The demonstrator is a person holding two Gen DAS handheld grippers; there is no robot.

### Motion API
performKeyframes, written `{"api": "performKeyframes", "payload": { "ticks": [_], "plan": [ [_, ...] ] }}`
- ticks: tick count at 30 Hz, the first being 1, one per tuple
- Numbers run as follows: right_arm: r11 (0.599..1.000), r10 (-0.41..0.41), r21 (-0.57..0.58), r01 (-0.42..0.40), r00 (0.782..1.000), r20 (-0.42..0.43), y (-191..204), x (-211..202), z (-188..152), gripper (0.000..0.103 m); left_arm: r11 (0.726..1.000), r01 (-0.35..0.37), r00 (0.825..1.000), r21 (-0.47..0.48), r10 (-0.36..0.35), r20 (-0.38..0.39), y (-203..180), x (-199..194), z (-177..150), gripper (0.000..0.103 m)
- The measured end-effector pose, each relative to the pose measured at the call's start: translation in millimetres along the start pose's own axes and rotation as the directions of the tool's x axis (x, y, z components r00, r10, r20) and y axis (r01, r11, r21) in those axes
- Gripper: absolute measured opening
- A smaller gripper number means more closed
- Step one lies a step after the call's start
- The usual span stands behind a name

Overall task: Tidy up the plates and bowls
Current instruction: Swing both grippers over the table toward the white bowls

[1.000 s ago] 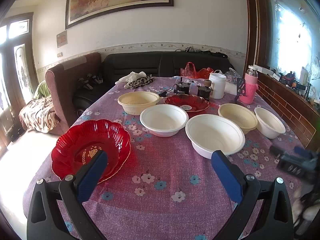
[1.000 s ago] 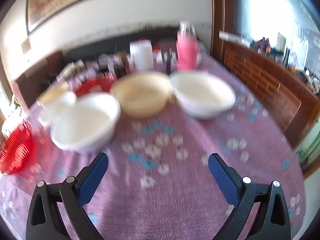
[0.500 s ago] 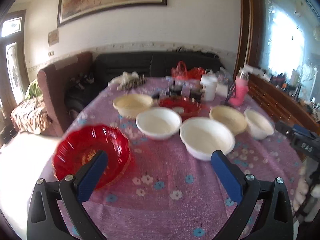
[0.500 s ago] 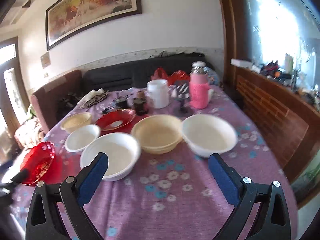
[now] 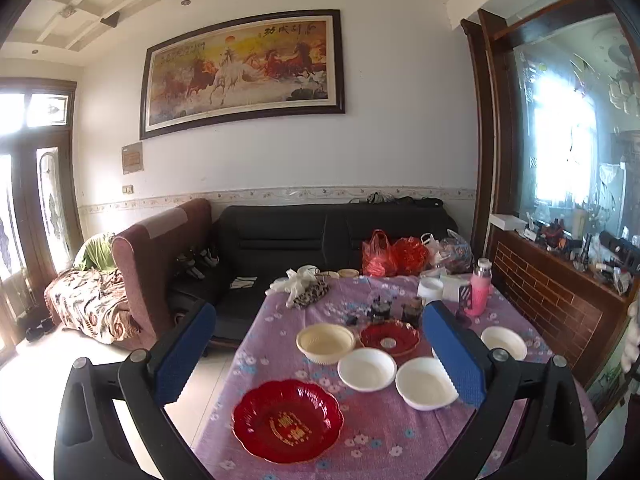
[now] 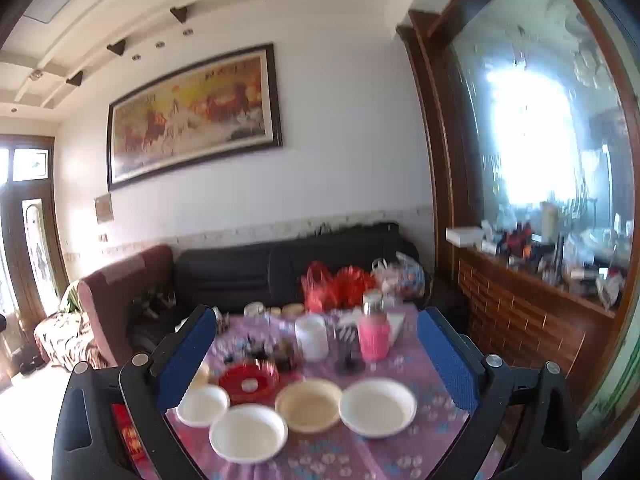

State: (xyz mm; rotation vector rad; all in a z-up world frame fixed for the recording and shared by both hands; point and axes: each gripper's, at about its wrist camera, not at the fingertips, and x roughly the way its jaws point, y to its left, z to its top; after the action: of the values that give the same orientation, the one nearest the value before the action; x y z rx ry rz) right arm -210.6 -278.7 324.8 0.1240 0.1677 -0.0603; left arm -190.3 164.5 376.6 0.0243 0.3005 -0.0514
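Observation:
On the purple flowered tablecloth (image 5: pixel 384 448) stand a large red scalloped plate (image 5: pixel 288 420), a smaller red plate (image 5: pixel 389 337), a cream bowl (image 5: pixel 325 342) and three white bowls (image 5: pixel 366 369), (image 5: pixel 425 388), (image 5: pixel 503 342). In the right wrist view I see white bowls (image 6: pixel 248 432), (image 6: pixel 378 406), (image 6: pixel 203 405), a cream bowl (image 6: pixel 308 404) and the small red plate (image 6: pixel 248 382). My left gripper (image 5: pixel 320 356) is open and empty, held high and back from the table. My right gripper (image 6: pixel 318 356) is open and empty, also raised above the near edge.
At the table's far end stand a pink flask (image 5: pixel 479 288), a white container (image 5: pixel 430 290), dark jars (image 5: pixel 412 308) and red bags (image 5: pixel 394 256). A black sofa (image 5: pixel 320 236) and brown armchair (image 5: pixel 160 256) lie beyond. A wooden sideboard (image 5: pixel 552 292) runs along the right.
Both grippers have lifted and pulled back from the table, so the dishes look smaller and lower. Both stay open and empty. No dish has moved.

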Motion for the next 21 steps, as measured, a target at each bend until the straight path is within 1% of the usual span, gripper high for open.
{"api": "performKeyframes", "payload": {
  "ticks": [2,3,4,7,9,11,12,14,16,18,19,20,21],
  "plan": [
    [1.0,0.015,-0.016,-0.015,1.0,0.025,9.0,-7.7,49.4,0.102,1.0,-0.023,1.0,-0.011,0.023,-0.009,6.0,0.3,33.8,0.103],
    [0.999,0.017,-0.032,-0.016,0.999,0.034,16.0,-9.1,72.9,0.102,0.999,-0.039,0.999,-0.008,0.039,-0.01,7.6,2.4,53.8,0.103],
    [0.998,0.01,-0.054,-0.007,0.999,0.044,23.2,-8.5,97.0,0.102,0.999,-0.054,0.999,-0.003,0.054,-0.007,9.0,3.4,65.8,0.103],
    [0.986,-0.062,-0.152,0.074,0.995,0.081,53.6,4.7,163.8,0.102,0.991,-0.129,0.992,0.027,0.129,0.006,7.3,14.1,106.4,0.103],
    [0.968,-0.109,-0.219,0.122,0.991,0.072,74.2,23.4,187.6,0.102,0.988,-0.147,0.989,0.048,0.147,-0.016,0.9,31.5,123.7,0.103],
    [0.955,-0.127,-0.266,0.13,0.991,0.028,86.8,48.4,189.3,0.102,0.989,-0.131,0.989,0.068,0.135,-0.053,-7.0,51.3,125.4,0.103],
    [0.956,-0.117,-0.274,0.107,0.993,-0.019,90.9,63.9,183.4,0.102,0.991,-0.105,0.991,0.078,0.111,-0.08,-13.0,62.5,120.3,0.103],
    [0.967,-0.062,-0.254,0.029,0.99,-0.124,90.5,96.3,157.8,0.102,0.995,-0.031,0.99,0.092,0.043,-0.135,-25.6,86.1,99.8,0.103],
    [0.972,-0.025,-0.233,-0.031,0.973,-0.231,85.8,136.2,115.8,0.102,0.995,0.029,0.981,0.091,-0.011,-0.193,-36.5,110.2,70.8,0.103],
    [0.975,-0.003,-0.207,-0.074,0.937,-0.35,77.6,175.0,62.4,0.102,0.993,0.088,0.965,0.078,-0.065,-0.255,-45.0,135.4,39.4,0.103],
    [0.978,0.011,-0.187,-0.095,0.914,-0.406,72.5,190.7,35.3,0.102,0.991,0.12,0.951,0.063,-0.097,-0.293,-47.6,149.5,22.8,0.103],
    [0.981,0.021,-0.159,-0.107,0.885,-0.465,67.0,209.6,7.1,0.102,0.988,0.149,0.935,0.038,-0.129,-0.331,-48.6,163.2,5.9,0.103],
    [0.985,0.023,-0.136,-0.107,0.857,-0.515,60.8,227.0,-21.4,0.101,0.983,0.181,0.913,0.002,-0.167,-0.373,-48.9,179.4,-12.0,0.103]
  ]
}}
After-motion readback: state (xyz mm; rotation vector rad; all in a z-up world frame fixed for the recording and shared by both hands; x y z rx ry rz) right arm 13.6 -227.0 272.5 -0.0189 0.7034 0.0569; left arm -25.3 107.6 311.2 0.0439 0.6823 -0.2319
